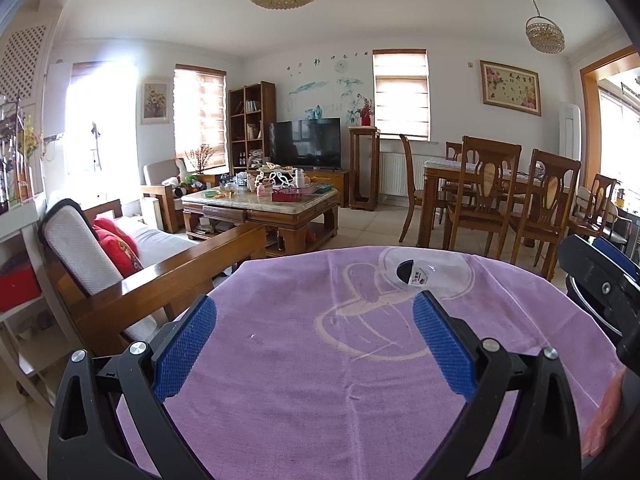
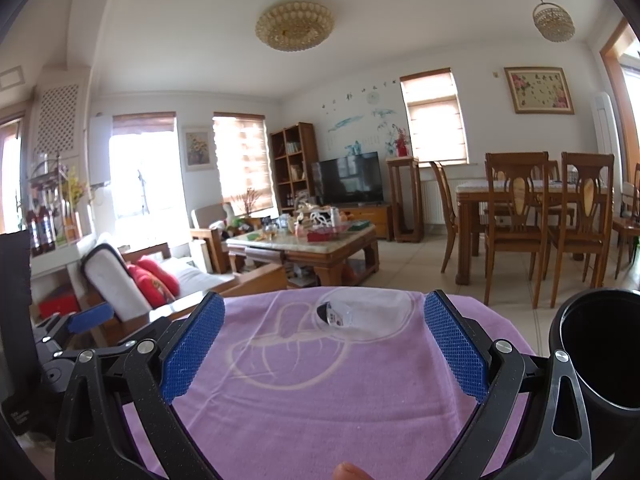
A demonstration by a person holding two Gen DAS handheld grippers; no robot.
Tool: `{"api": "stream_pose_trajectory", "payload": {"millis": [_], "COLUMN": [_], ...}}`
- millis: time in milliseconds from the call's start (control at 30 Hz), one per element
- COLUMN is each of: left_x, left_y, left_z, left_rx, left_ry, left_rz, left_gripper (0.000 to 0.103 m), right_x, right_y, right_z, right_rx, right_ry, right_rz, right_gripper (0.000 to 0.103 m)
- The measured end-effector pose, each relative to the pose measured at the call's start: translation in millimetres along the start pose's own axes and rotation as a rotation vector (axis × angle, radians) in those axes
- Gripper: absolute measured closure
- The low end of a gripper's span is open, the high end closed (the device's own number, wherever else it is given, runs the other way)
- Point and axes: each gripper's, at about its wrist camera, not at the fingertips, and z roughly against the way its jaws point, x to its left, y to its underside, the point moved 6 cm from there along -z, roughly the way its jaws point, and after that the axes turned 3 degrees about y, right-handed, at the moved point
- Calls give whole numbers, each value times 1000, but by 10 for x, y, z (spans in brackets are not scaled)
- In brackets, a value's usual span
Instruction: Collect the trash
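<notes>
A clear plastic wrapper [image 1: 428, 276] with a dark label lies flat on the purple cloth [image 1: 320, 360] of my worktop, ahead of both sets of fingers, touching neither; my left gripper [image 1: 314, 344] gapes wide and empty; my right gripper [image 2: 324, 344] likewise; a black bin [image 2: 600, 344] stands just right of it.

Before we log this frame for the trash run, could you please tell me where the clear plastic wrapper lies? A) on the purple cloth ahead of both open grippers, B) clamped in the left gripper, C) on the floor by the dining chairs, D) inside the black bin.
A: the clear plastic wrapper lies flat on the purple cloth, beyond the left gripper and the right gripper, both open and empty.
</notes>
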Motion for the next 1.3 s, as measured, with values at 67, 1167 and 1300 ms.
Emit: {"api": "stream_pose_trajectory", "payload": {"millis": [67,1167,1300], "left_x": [18,33,11], "left_y": [6,-3,-8], "left_z": [-12,6,11], "left_rx": [4,-8,-8], "left_ry": [1,21,35], "left_rz": [0,-3,-15], "left_gripper": [5,5,5], "right_x": [3,48,47], "right_y": [1,-21,-20], "right_z": [-1,6,6], "right_rx": [0,-5,-6], "right_ry": [1,2,2], "right_rz": [0,6,7], "right_gripper": [4,4,4]}}
